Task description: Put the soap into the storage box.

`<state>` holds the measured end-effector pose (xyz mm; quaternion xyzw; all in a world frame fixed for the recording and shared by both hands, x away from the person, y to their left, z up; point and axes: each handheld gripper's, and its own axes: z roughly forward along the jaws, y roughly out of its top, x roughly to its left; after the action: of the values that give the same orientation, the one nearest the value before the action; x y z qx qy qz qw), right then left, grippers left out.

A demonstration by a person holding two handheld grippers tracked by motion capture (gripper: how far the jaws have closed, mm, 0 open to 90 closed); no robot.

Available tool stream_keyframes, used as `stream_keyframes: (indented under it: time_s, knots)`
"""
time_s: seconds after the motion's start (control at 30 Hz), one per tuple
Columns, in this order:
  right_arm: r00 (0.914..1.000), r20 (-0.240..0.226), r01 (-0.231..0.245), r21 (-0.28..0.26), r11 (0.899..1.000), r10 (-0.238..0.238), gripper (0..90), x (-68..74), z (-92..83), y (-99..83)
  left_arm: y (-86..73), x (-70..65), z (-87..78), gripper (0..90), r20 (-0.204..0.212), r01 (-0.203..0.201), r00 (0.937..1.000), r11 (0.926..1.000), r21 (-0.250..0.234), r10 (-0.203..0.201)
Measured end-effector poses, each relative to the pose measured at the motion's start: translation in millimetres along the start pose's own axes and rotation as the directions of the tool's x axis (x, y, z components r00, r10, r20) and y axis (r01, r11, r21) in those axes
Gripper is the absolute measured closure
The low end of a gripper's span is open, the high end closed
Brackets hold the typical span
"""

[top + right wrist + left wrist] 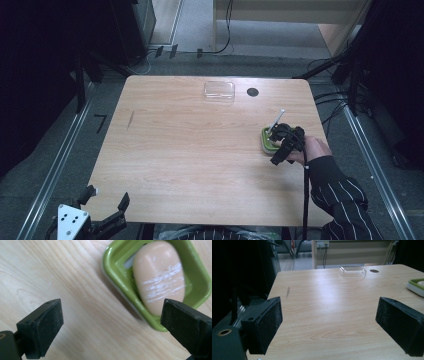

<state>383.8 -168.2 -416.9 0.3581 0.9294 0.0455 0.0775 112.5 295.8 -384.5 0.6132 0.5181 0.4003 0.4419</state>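
Note:
A green soap dish [265, 142] sits near the right edge of the wooden table [190, 150]. An oval peach-coloured bar of soap [158, 277] with white scuff marks lies in the dish [112, 267]. My right gripper [280, 145] hovers over the dish, held by a hand in a striped sleeve. Its jaws point down and stand open, with bare table between them [111, 325] and the soap just beyond the right-hand jaw. My left gripper [107, 196] rests at the table's near left corner, open and holding nothing [328, 325].
A clear plastic box [219, 92] lies at the far middle of the table, with a round black spot [252, 91] just right of it. The left gripper view has the box [352, 271] far ahead and the dish [415, 286] at its right edge. Dark equipment and metal rails flank the table.

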Motion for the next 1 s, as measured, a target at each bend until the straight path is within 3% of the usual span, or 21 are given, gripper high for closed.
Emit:
stream_keyframes:
  time_s: [0.3,0.47,0.77,1.0]
  knots:
    - [0.9997,0.025,0.003,0.020,1.000,-0.003,5.5,15.3,3.0,-13.6,0.2,-0.3,0.3,7.2,0.000,-0.004,1.0000,1.0000,0.003,0.004]
    - [0.9989,0.044,-0.015,-0.011,1.000,0.015,6.1,25.4,3.2,-28.5,0.3,-0.3,0.5,7.2,0.001,-0.004,1.0000,1.0000,0.006,0.004]
    - [0.9981,0.057,-0.022,-0.001,1.000,0.022,6.3,43.2,10.6,-51.5,0.5,-0.7,1.4,7.2,0.005,-0.005,1.0000,1.0000,0.004,0.005]
    - [0.9976,0.056,-0.043,0.017,0.999,0.042,6.2,46.3,16.4,-73.1,1.0,-1.2,2.5,7.2,0.008,-0.009,0.9999,0.9999,0.007,0.008]
